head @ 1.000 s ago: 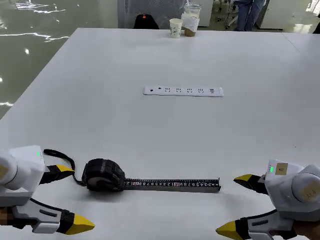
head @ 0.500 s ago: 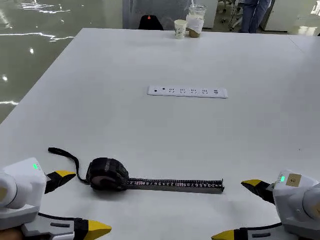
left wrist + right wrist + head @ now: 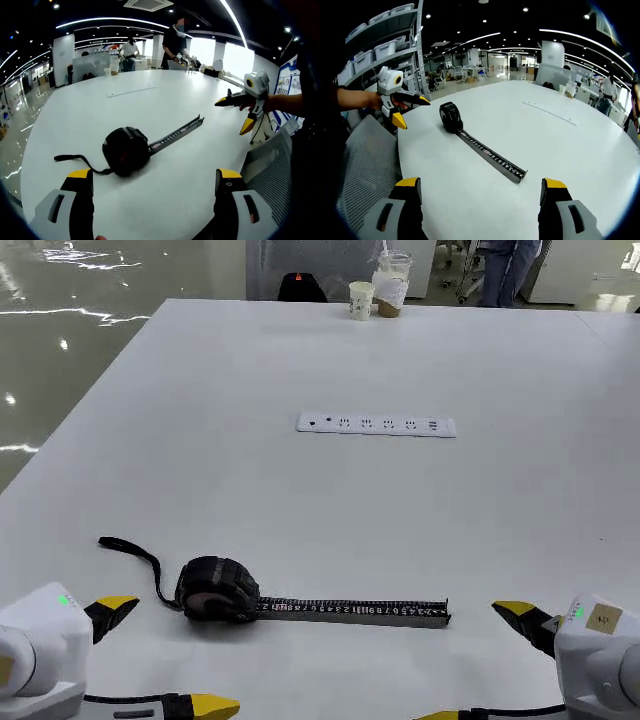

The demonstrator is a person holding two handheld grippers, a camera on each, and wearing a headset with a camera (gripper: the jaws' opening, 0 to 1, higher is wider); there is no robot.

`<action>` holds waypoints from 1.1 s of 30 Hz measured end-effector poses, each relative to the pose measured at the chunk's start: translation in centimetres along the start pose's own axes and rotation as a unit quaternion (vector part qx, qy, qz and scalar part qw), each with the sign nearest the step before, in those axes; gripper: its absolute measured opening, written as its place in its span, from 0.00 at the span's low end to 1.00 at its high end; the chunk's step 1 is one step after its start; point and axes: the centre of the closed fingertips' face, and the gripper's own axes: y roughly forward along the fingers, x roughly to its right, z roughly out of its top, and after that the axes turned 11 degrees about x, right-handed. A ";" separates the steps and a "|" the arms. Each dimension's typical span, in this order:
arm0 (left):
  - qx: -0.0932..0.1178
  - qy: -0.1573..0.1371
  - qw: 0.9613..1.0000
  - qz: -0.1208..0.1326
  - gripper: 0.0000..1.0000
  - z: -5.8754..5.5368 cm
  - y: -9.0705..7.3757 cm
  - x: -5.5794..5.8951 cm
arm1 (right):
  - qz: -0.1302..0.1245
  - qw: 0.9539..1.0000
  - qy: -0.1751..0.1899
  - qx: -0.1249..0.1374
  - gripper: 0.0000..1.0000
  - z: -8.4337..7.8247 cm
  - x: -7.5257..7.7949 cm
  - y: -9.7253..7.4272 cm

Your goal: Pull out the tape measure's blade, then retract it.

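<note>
The broad white desk (image 3: 400,510) gives plenty of room, and the tape measure (image 3: 215,590) lies flat on it in the lower left of the head view, its blade (image 3: 350,611) already drawn out towards the lower right. So the pulling looks done, and drawing the blade back in seems the step in hand. To do it well, I'd say the left tool (image 3: 175,654) should close squarely on the round black case so it cannot skid or roll. The right tool (image 3: 472,662) should then take the blade near its tip and walk it home. Left to snap back, it could whip across the desk. Whether a lock holds the blade out I cannot tell from here. Both tools stand wide open and empty, yellow tips well parted. The left one sits in the bottom left corner, near the case but not touching it; in the left gripper view the case lies just ahead, between the jaws. The right one sits in the bottom right corner, with the hook end (image 3: 445,617) of the blade just to the left of its upper tip, and apart from it. The black strap (image 3: 135,552) trails off the case to the upper left, and is best kept out of the grip.
</note>
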 end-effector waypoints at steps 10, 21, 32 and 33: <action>0.026 -0.010 0.999 0.020 0.99 1.1 0.4 1.5 | -0.033 0.999 0.024 0.030 0.99 1.2 -1.1 -0.3; 0.030 -0.024 0.998 0.059 0.99 1.3 -0.5 1.7 | -0.067 0.996 0.040 0.037 0.99 1.8 -1.8 -0.9; 0.031 -0.035 0.997 0.066 0.99 1.6 -0.6 2.4 | -0.074 0.995 0.046 0.039 0.99 2.2 -2.7 -0.8; 0.031 -0.034 0.997 0.067 0.99 1.7 -0.6 2.5 | -0.073 0.996 0.046 0.039 0.99 2.3 -2.8 -0.8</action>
